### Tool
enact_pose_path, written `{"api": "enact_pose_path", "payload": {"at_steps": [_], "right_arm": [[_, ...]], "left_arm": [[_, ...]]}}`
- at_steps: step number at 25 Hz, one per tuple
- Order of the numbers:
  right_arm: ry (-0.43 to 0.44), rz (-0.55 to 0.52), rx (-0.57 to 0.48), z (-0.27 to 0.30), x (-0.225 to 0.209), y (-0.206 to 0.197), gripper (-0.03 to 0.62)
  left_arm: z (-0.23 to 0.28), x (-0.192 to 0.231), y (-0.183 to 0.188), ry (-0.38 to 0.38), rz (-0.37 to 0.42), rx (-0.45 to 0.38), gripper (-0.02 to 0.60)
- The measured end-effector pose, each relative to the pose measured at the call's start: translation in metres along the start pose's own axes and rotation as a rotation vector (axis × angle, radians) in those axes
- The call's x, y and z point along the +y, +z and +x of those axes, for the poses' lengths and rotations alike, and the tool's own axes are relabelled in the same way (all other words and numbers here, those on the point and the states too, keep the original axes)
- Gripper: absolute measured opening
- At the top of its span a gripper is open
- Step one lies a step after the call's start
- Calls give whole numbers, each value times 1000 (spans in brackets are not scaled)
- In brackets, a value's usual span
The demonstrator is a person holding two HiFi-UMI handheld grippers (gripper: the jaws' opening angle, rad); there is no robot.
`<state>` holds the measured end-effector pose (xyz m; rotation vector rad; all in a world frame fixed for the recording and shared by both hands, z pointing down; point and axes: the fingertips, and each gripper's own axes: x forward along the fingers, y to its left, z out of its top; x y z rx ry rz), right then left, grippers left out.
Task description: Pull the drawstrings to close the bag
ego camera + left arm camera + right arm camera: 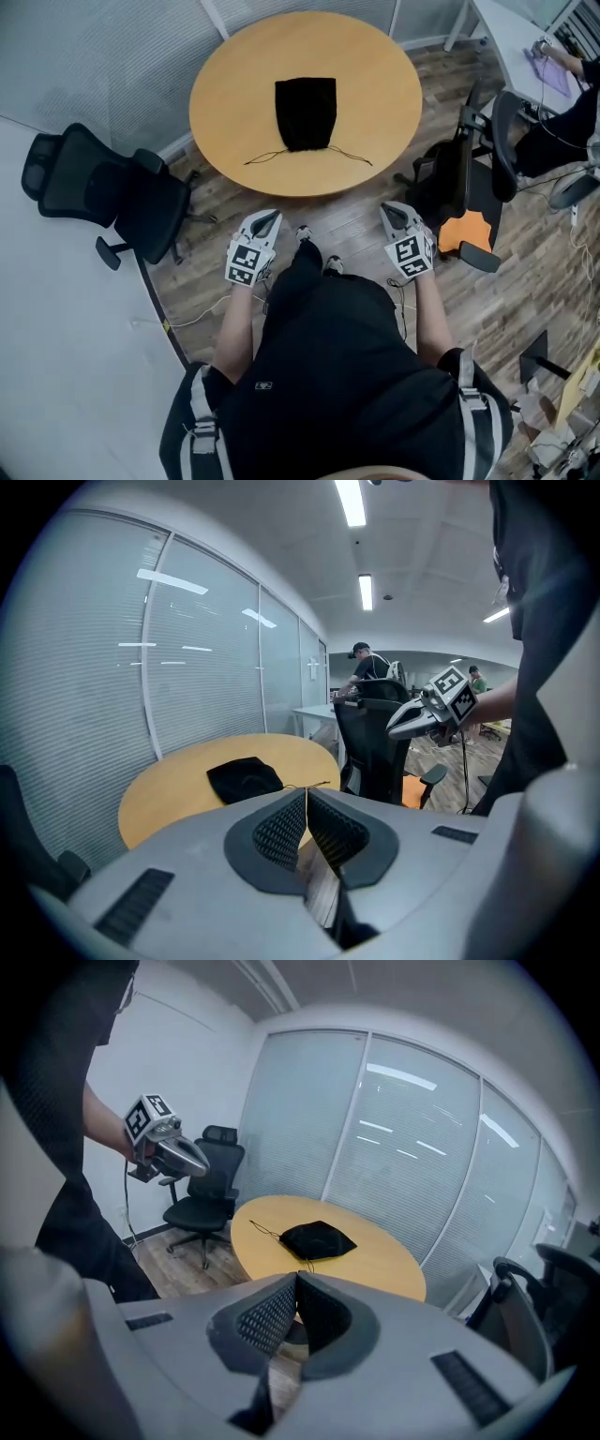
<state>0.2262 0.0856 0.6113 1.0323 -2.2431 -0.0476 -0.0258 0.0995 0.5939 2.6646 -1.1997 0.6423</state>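
From the head view, the bag [306,112] lies flat near the middle of the round table [225,103], its mouth toward the person, with the drawstrings [352,155] trailing out to either side along the near edge. The left gripper [269,217] and right gripper [392,210] are both held off the table over the wood floor [347,220], well short of the strings. One chair [103,192] stands to the left of the table and a second chair [478,173] to the right. In the left gripper view, the pads [281,832] are clenched tip to tip with nothing between them. Beyond them the bag [245,779] rests on the table [169,794], and the right gripper [394,729] hangs in the air in front of a chair [370,747]. In the right gripper view, the pads [272,1316] are likewise pressed together and hold nothing. The bag [317,1239] sits on the table [384,1269] ahead, a string [265,1232] running off its left side, and the left gripper [204,1168] shows at the left before a chair [208,1199].
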Motion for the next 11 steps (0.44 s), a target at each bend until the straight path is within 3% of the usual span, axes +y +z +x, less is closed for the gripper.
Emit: {"api": "enact_pose_path", "payload": {"at_steps": [11], "right_arm": [[-26, 43, -62, -1, -10, 20, 58]], "left_arm": [[7, 1, 16, 3, 47, 3, 18]]}}
